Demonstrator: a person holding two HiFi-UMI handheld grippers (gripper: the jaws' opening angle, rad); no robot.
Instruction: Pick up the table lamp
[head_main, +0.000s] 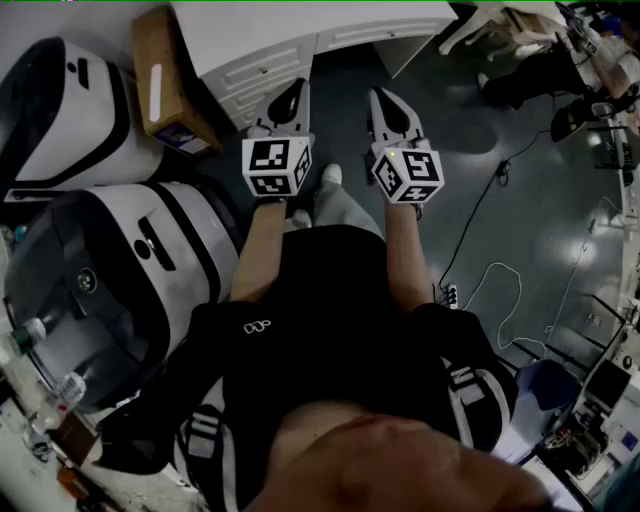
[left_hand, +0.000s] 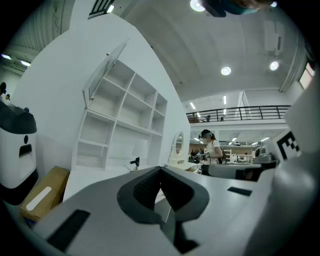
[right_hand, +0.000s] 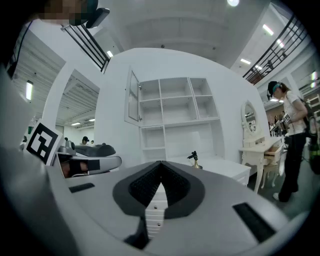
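**Table lamp** (right_hand: 194, 159): small, with a dark head on a brass-coloured stem. It stands upright on the white surface (right_hand: 222, 169), below the open shelf unit (right_hand: 175, 112).

**Right gripper** (right_hand: 160, 163): jaws clenched tip to tip with nothing between them. The lamp lies beyond, at 1 o'clock of the tips, well apart.

**Left gripper** (left_hand: 161, 168): jaws likewise clenched and empty, with the lamp at 10 o'clock of its tips. Both grippers are level, side by side, facing the surface.

**Dressing table** (right_hand: 255, 142): has an oval mirror and sits at 3 o'clock of the surface. A person (right_hand: 292, 135) stands beside it.

**Cardboard box** (head_main: 165, 80): at 9 o'clock of the surface.
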